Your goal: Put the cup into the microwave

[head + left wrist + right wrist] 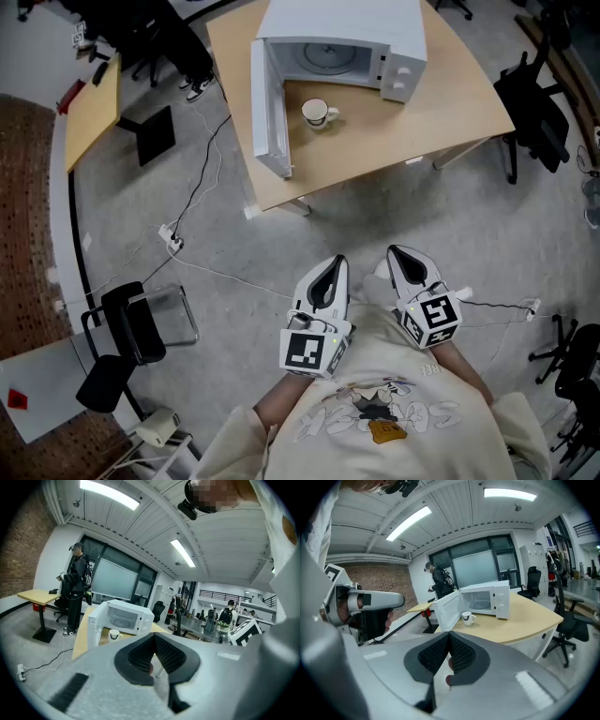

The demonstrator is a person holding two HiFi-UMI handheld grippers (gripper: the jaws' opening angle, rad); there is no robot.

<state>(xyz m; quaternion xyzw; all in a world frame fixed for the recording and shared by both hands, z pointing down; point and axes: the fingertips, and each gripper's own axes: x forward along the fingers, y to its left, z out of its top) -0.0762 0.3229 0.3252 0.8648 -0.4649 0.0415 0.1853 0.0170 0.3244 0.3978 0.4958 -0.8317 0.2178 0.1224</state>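
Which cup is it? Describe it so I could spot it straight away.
Find the pale wooden table with the white microwave on it, its door swung open. On the tabletop just in front of the open oven stands the cup. It is a small round white mug with a handle, beside the boxy microwave.

Look of the cup: we see a white cup with a dark mark on its side, perhaps a printed figure.
Pose of the cup: upright, handle to the right in the head view.
Place of the cup: on the tan table, just before the microwave, beside its door.
Look of the microwave: white, with two knobs on its right panel.
State of the door: we find it swung wide open on the left.
Inside: a round turntable.
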